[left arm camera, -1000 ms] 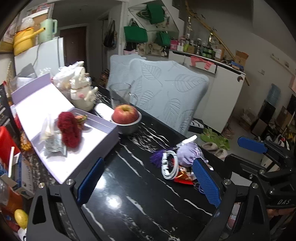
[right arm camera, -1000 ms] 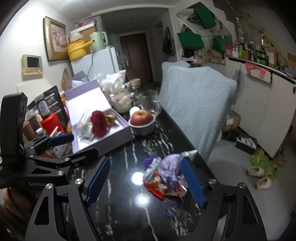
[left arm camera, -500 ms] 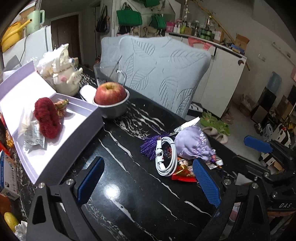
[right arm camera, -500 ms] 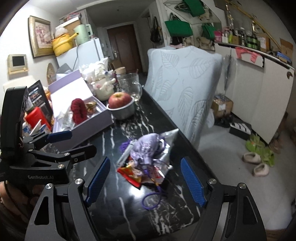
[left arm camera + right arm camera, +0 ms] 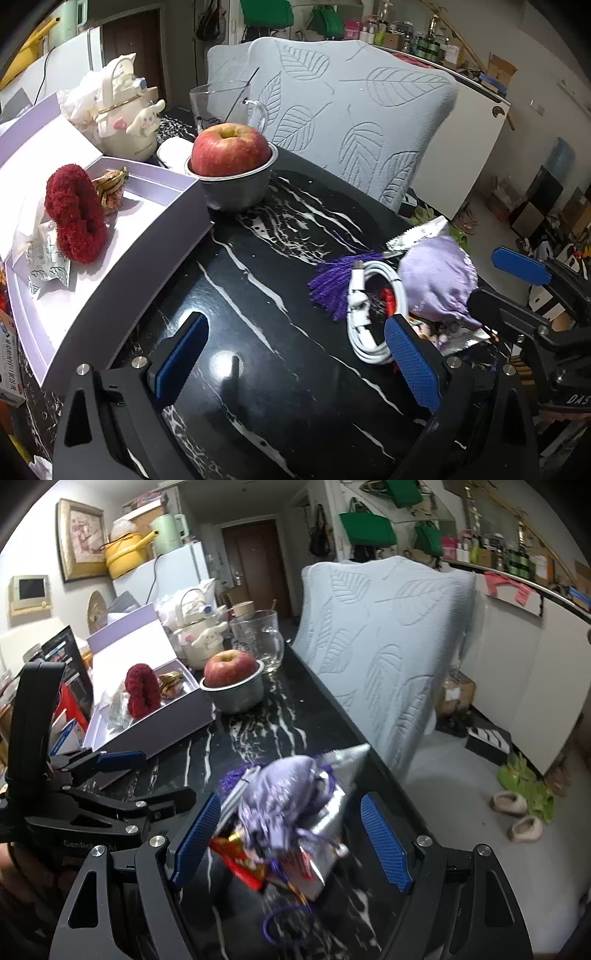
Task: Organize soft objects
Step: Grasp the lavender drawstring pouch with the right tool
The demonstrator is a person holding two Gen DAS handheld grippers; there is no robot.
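Observation:
A lilac satin pouch (image 5: pixel 436 280) (image 5: pixel 280 801) lies on a small pile near the right edge of the black marble table (image 5: pixel 280 369). The pile holds a purple tassel (image 5: pixel 332 284), a coiled white cable (image 5: pixel 369 321), a red snack wrapper (image 5: pixel 240 862) and a silver wrapper (image 5: pixel 345 760). My right gripper (image 5: pixel 291 840) is open low over the pile, with the pouch between its pads, which do not press on it. My left gripper (image 5: pixel 295 363) is open over bare table, left of the pile. A red fluffy scrunchie (image 5: pixel 74 214) (image 5: pixel 142 690) lies in the open lilac box (image 5: pixel 155 236).
An apple in a metal bowl (image 5: pixel 231 158) stands beside the box, with a glass mug (image 5: pixel 221 103) and a white character teapot (image 5: pixel 125 122) behind it. A leaf-patterned chair back (image 5: pixel 351 122) runs along the table's right side. Clutter lines the left edge.
Both grippers have sunk toward the table and moved forward. The pouch pile now sits between the right gripper's fingers. The jaws have kept their width.

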